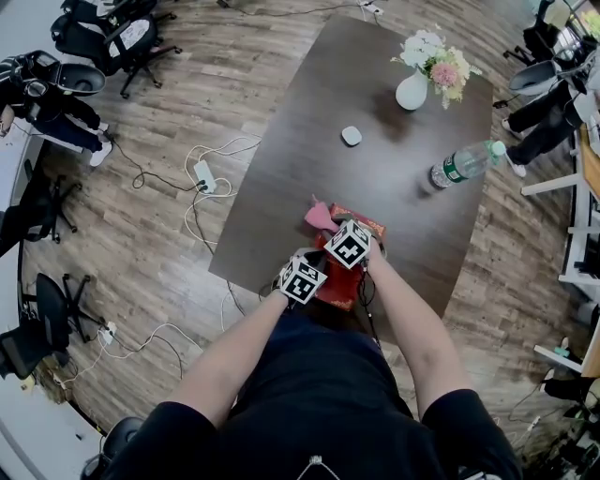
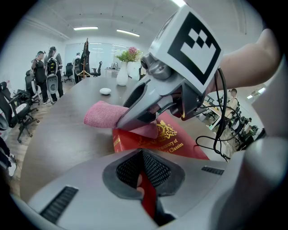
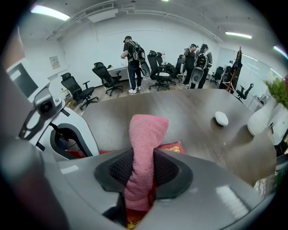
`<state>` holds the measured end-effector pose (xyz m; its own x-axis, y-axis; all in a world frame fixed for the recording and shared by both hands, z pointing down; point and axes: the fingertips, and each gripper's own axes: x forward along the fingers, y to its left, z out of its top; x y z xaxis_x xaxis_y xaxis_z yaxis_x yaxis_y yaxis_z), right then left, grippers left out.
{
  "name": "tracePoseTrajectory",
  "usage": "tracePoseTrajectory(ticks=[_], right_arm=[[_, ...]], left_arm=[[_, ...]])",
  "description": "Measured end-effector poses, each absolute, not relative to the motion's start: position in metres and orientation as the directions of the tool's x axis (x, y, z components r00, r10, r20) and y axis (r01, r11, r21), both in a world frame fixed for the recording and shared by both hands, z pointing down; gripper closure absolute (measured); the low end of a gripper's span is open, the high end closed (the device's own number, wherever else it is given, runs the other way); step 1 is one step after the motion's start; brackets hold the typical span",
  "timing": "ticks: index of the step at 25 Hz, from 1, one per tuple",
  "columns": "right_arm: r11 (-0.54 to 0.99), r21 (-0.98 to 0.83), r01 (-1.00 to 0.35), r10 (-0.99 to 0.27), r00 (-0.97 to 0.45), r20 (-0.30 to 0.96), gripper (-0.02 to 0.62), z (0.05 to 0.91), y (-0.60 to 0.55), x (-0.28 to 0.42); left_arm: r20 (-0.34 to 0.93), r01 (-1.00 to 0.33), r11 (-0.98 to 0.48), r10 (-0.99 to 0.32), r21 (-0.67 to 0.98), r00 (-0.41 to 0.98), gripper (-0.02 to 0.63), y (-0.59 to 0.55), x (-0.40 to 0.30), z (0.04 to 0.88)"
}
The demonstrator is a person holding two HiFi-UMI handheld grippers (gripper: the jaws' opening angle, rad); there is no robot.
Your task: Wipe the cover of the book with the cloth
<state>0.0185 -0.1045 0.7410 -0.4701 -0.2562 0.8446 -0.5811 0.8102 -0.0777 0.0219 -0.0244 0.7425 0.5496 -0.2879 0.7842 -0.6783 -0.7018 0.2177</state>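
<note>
Open-plan office with white walls [image 3: 90, 49] and ceiling strip lights [image 3: 49, 12]. Wood-plank floor [image 1: 187, 84] around a long dark brown surface [image 1: 309, 159]. Black swivel chairs [image 1: 122, 37] at the edges, white power strip [image 1: 204, 175] and looping cables beside them. People [image 3: 133, 51] standing among chairs at the far wall.

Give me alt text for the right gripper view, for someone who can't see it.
The right tongs clamp a rolled pink terry cloth that juts out over a red gold-printed book on a dark wooden table. Behind, people stand among black office chairs.
</note>
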Motion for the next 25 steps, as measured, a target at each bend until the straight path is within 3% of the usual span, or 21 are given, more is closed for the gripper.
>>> tracePoseTrajectory(ticks=[25], right_arm=[[0.809, -0.072, -0.584, -0.246, -0.446, 0.860, 0.474, 0.743, -0.092, 0.039]], left_arm=[[0.784, -0.679, -0.703, -0.294, 0.210, 0.547, 0.611, -0.024, 0.020, 0.742]])
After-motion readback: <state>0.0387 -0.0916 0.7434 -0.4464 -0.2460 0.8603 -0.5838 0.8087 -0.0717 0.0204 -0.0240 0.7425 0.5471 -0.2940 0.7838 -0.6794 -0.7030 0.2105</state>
